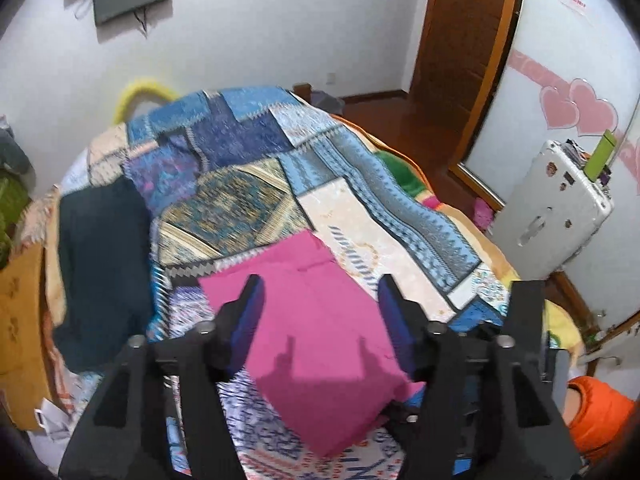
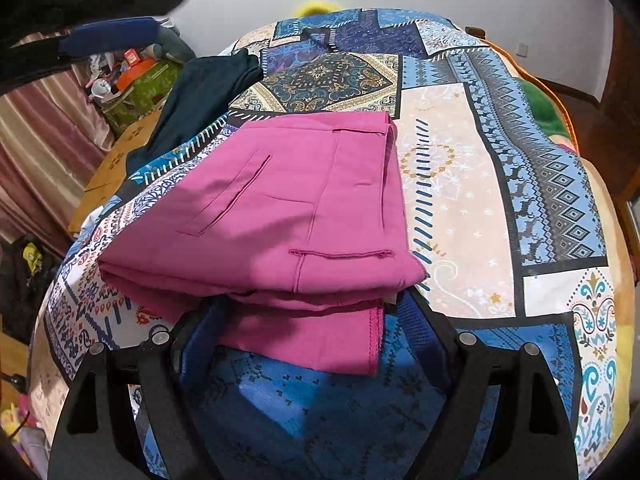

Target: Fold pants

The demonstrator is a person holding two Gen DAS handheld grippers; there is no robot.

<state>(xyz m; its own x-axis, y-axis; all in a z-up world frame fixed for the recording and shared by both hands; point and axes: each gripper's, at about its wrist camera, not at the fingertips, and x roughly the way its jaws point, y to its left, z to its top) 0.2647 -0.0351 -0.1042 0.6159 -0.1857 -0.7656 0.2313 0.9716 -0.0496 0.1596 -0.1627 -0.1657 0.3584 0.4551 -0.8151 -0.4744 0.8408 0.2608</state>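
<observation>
Though folded, pants (image 2: 280, 208) between open fingers (image 2: 424, 332).

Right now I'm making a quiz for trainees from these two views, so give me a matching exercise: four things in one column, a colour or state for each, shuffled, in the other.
Things:
1. pants
2. dark garment
3. left gripper
4. suitcase

Colour or state:
A. open, holding nothing
B. white, standing beside the bed
C. magenta, folded into a stack
D. navy, lying at the bedspread's left edge

Pairs: 1-C, 2-D, 3-A, 4-B
</observation>
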